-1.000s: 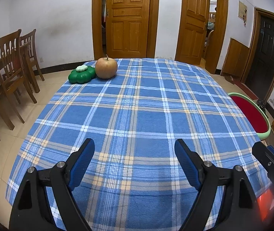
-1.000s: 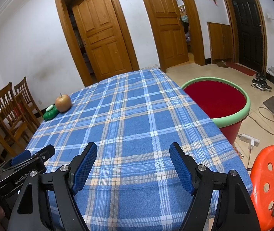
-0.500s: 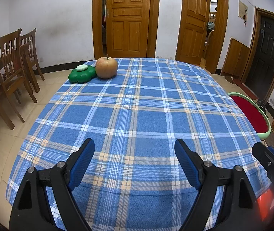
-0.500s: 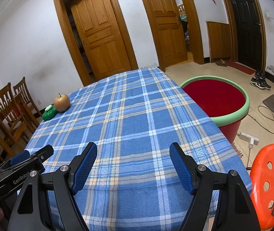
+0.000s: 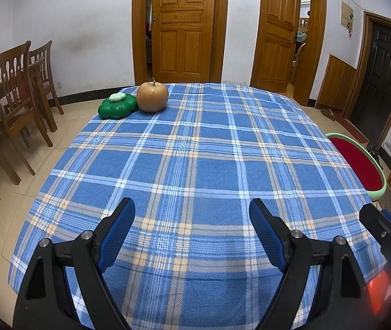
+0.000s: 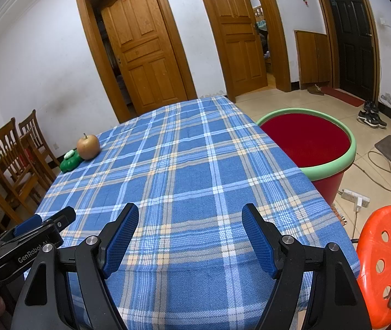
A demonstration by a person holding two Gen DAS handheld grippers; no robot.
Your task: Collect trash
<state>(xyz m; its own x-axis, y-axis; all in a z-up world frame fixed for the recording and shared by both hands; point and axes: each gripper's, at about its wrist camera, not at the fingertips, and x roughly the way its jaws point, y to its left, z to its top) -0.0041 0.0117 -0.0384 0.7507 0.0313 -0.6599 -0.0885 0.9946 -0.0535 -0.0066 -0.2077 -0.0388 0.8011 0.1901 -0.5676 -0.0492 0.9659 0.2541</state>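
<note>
Hovering at the bench's near edge with both tongs spread and empty – left tongs (image 5: 192, 233), right tongs (image 6: 190, 236). The apple (image 5: 152, 96) and green thing (image 5: 117, 105) sit at the far-left corner, touching – red bin (image 6: 330, 165) waits off the right edge, probably for drops.

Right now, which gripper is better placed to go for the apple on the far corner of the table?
Probably the left gripper. Both are open and empty, but the apple and the green object lie on the left side; the right gripper is nearer the red bin.
</note>
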